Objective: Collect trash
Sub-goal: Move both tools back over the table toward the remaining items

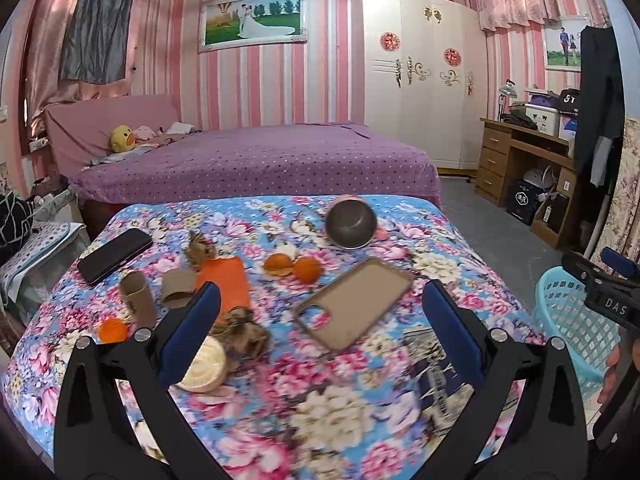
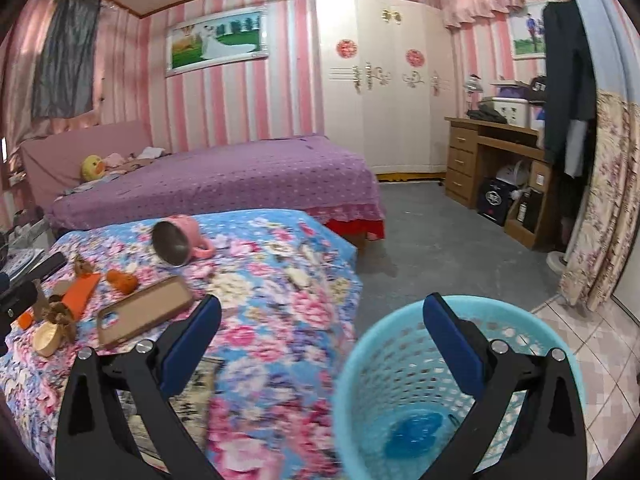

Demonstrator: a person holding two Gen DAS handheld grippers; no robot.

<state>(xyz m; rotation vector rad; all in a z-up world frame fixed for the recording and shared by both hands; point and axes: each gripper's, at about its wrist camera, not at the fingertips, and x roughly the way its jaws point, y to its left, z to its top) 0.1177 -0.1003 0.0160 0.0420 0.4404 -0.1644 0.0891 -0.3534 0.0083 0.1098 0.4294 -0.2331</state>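
- hovering over the floral-cloth surface, the left hand-held gripper has its blue-padded fingers spread wide, gripping nothing.
- trash lies scattered on that surface: two brown cardboard tubes, orange peel pieces, an orange flat packet, brown crumpled wrappers and a round cream lid.
- a black phone, a tan phone case and a tipped pink mug also lie there.
- the right hand-held gripper is likewise spread and empty, held above the light blue perforated plastic basket, which stands on the floor just beside the surface.
- a blue scrap lies in the basket's bottom.
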